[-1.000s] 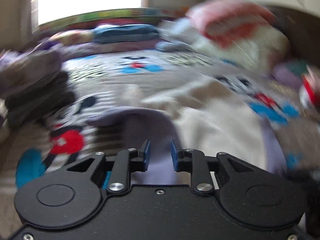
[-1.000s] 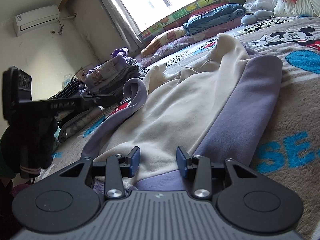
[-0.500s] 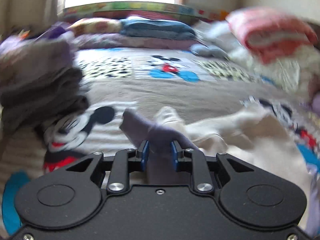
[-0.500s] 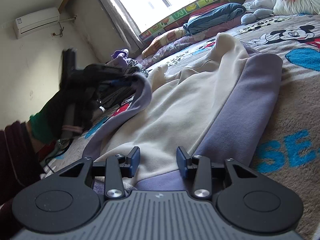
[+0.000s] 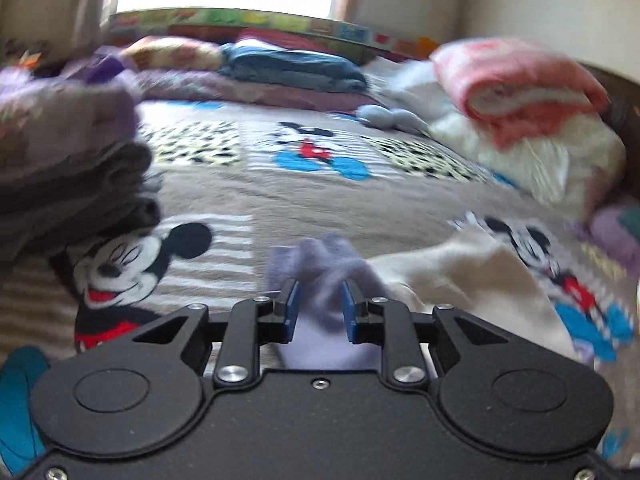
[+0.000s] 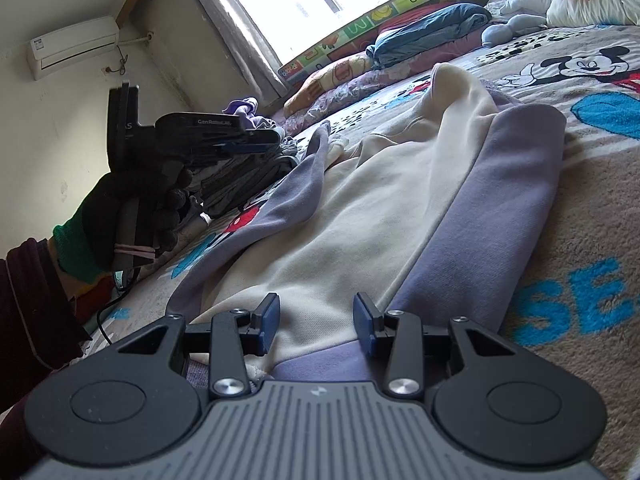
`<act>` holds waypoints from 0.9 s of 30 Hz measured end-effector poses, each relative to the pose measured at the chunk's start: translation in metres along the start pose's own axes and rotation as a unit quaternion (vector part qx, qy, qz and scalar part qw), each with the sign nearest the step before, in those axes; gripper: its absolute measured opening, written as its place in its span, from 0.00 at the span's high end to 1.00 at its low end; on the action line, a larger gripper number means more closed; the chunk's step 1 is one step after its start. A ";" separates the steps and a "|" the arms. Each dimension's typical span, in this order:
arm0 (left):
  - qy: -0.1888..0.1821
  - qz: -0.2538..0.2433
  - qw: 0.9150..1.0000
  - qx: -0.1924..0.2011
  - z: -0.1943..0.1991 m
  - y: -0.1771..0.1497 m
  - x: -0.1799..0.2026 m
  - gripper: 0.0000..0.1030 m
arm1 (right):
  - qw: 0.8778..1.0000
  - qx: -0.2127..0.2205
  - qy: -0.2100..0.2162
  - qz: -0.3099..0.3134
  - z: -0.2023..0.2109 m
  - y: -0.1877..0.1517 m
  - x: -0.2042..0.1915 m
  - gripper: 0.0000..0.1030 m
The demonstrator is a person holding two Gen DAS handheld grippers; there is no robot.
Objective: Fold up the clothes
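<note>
Since a second ago, swung across to the sweatshirt's left sleeve: left gripper (image 5: 319,304), now raised in a black-gloved hand (image 6: 132,216) with a green cuff. Jaws narrowly parted and clamped on the bunched lavender sleeve cuff (image 5: 320,276), blue pads (image 5: 291,312) pressing the fabric from both sides, cuff lifted clear of the blanket. Cream fleece sweatshirt with lavender sleeves (image 6: 384,208) spread flat across the grey Mickey Mouse print blanket (image 6: 580,208), left sleeve rising from the body up to the clamped cuff. At the sweatshirt's hem, low and unmoved: right gripper (image 6: 316,320), jaws about half apart, cream and lavender hem fabric lying between the pads, contact with the pads not clear, so grip cannot be told. Left of the sweatshirt, stacked on the blanket: pile of folded grey and purple clothes (image 5: 68,160). Beyond the sweatshirt, near the window: folded dark blue garment (image 6: 432,30) on pillows. Far right of the sweatshirt: pink-and-white rolled blanket (image 5: 520,84) on white bedding.
</note>
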State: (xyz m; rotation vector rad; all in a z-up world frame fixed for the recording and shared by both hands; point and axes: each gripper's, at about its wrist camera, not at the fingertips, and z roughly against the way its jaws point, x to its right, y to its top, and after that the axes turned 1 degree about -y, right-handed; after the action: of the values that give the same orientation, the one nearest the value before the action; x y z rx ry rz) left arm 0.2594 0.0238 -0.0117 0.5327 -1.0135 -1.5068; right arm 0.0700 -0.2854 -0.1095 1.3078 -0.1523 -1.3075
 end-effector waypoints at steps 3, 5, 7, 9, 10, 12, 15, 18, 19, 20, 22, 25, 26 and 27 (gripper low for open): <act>-0.013 0.051 0.998 -0.026 -0.020 0.004 -0.019 0.77 | 1.000 0.000 0.001 0.000 0.000 0.000 0.000 0.60; -0.016 0.061 0.997 -0.039 -0.032 0.002 -0.023 0.73 | 1.000 0.000 0.001 -0.001 0.000 0.000 0.001 0.60; -0.018 0.069 0.996 -0.050 -0.043 0.001 -0.027 0.71 | 1.000 0.001 0.002 -0.002 0.000 0.000 0.001 0.60; -0.020 0.078 0.995 -0.057 -0.053 -0.002 -0.032 0.63 | 1.000 0.001 0.004 -0.003 0.000 0.000 0.002 0.60; -0.021 0.082 0.995 -0.061 -0.057 -0.003 -0.034 0.59 | 1.000 0.002 0.005 -0.004 0.000 0.000 0.002 0.60; -0.018 0.086 0.994 -0.070 -0.067 -0.005 -0.036 0.59 | 1.000 0.002 0.007 -0.006 0.000 0.000 0.003 0.60; -0.027 0.096 0.993 -0.066 -0.074 -0.008 -0.038 0.59 | 1.000 0.003 0.011 -0.009 0.000 -0.001 0.004 0.60; -0.035 0.107 0.992 -0.058 -0.077 -0.010 -0.039 0.75 | 1.000 0.003 0.016 -0.013 0.000 -0.001 0.006 0.60; -0.034 0.106 0.992 -0.055 -0.077 -0.010 -0.038 0.80 | 1.000 0.003 0.017 -0.013 0.000 -0.001 0.006 0.60; -0.028 0.100 0.993 -0.050 -0.075 -0.009 -0.036 0.84 | 1.000 0.003 0.018 -0.014 0.000 -0.001 0.006 0.60; -0.022 0.087 0.995 -0.041 -0.068 -0.006 -0.032 0.93 | 1.000 0.004 0.019 -0.015 0.000 -0.002 0.006 0.59; -0.015 0.081 0.996 -0.020 -0.052 0.000 -0.030 0.95 | 1.000 0.004 0.020 -0.016 0.000 -0.001 0.006 0.59; -0.014 0.078 0.997 -0.015 -0.046 0.003 -0.029 0.95 | 1.000 0.004 0.020 -0.016 0.000 -0.001 0.006 0.59; -0.014 0.075 0.997 -0.009 -0.039 0.005 -0.027 0.95 | 1.000 0.004 0.020 -0.016 0.000 -0.001 0.006 0.59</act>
State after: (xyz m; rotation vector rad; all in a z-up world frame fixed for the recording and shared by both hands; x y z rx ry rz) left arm 0.2993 0.0383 -0.0331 0.4151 -1.0369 -1.3920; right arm 0.0715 -0.2896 -0.1141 1.3470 -0.1083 -1.3086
